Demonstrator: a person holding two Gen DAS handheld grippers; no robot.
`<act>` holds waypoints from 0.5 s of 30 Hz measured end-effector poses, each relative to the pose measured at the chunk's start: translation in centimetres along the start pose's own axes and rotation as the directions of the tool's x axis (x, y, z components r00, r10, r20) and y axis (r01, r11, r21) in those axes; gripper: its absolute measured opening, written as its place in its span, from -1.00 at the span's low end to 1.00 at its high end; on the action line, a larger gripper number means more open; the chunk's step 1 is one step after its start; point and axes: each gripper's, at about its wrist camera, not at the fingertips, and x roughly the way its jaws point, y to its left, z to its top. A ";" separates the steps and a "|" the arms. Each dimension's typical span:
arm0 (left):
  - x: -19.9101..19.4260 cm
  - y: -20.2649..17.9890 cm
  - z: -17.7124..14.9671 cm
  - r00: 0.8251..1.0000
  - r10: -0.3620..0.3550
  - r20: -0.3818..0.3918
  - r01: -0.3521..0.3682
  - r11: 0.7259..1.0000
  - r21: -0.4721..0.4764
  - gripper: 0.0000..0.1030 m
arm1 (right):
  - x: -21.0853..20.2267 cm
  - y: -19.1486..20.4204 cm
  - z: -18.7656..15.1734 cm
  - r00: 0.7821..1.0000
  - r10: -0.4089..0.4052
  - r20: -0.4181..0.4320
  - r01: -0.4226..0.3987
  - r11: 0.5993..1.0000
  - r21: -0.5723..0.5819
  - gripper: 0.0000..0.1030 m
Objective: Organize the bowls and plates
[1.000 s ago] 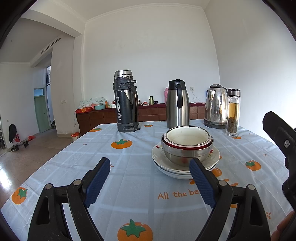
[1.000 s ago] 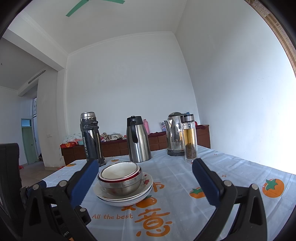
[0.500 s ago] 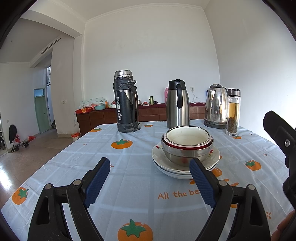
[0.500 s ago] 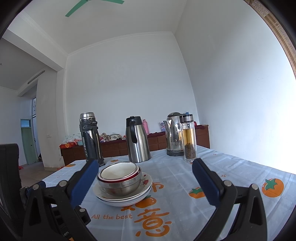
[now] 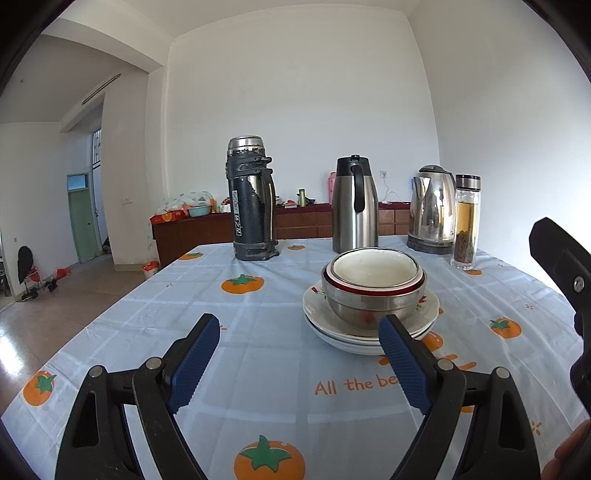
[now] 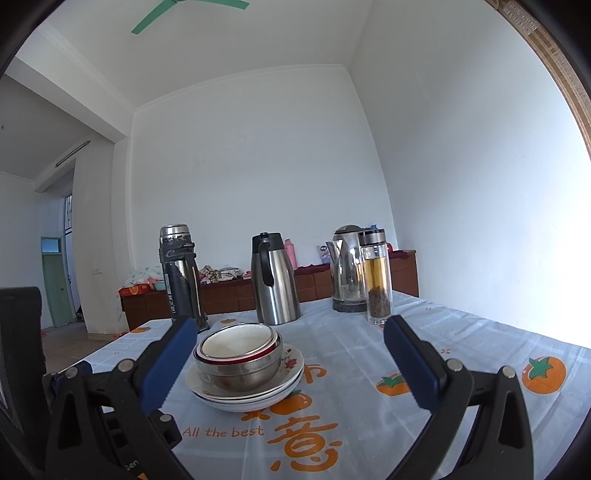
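Nested bowls [image 5: 373, 284] are stacked on plates [image 5: 369, 332] at centre frame on the desk [image 5: 258, 332]. Both the left hand-held gripper [image 5: 299, 365] and the right hand-held gripper [image 6: 291, 365] are spread wide, holding nothing.

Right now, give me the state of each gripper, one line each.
Left gripper: open, holding nothing, short of the stacked steel bowls and white plates.
Right gripper: open, holding nothing.

A home dining room is shown: a worktop under a persimmon-printed cloth [image 5: 258, 354], flasks and an electric kettle [image 5: 431, 210] set at its far edge, a cluttered wooden sideboard [image 5: 207, 230] along the far wall, and a ceiling fan [image 6: 188, 11] overhead.
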 end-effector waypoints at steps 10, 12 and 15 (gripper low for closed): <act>-0.1 0.1 0.0 0.999 0.037 0.010 -0.037 0.999 -0.008 0.74 | 0.0 0.0 0.0 1.000 -0.006 -0.002 0.006 1.000 0.002 1.00; -0.1 0.3 -0.1 0.999 0.035 0.015 -0.035 0.999 -0.019 0.74 | 0.0 0.0 0.0 1.000 -0.005 -0.002 0.005 1.000 0.001 1.00; 0.0 0.3 -0.1 0.999 0.040 0.010 -0.040 0.999 -0.021 0.74 | 0.0 0.1 -0.1 1.000 -0.004 -0.002 0.004 1.000 -0.001 1.00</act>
